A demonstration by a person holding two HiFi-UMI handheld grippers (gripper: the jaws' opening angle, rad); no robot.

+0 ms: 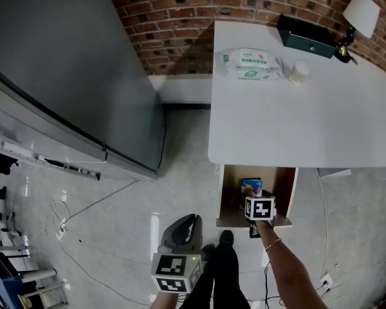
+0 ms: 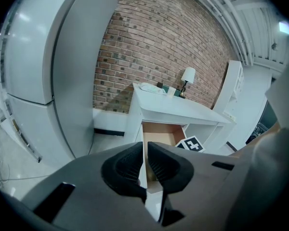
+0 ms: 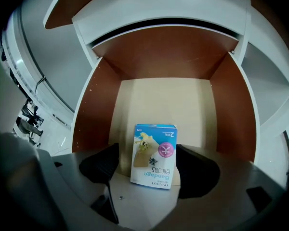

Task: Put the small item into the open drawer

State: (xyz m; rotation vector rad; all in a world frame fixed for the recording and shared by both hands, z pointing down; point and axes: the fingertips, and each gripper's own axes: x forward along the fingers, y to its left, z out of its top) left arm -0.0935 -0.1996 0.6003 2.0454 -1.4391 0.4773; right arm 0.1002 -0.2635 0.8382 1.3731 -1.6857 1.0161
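Desk: white rectangular table top (image 1: 296, 121) standing against a red brick wall (image 1: 180, 18).
Drawer: open wooden drawer (image 3: 164, 100) with brown walls and a pale floor, under the desk.
Right claw: right gripper (image 3: 147, 154) spread wide astride the box, clamping nothing.
Left claw: left gripper (image 2: 145, 154) closed, empty, held well away from the drawer.
Item: small blue-and-white cardboard bandage box (image 3: 154, 148), inside the drawer.
Handling: probably light and crushable, so pinch its narrow side edges gently.

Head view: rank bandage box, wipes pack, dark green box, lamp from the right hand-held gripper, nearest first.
1. Blue bandage box, in the open wooden drawer, at the right hand-held gripper.
2. White plastic wet-wipes pack, white table, left side.
3. Dark green rectangular box, table's back edge.
4. White-shaded lamp, back right corner.
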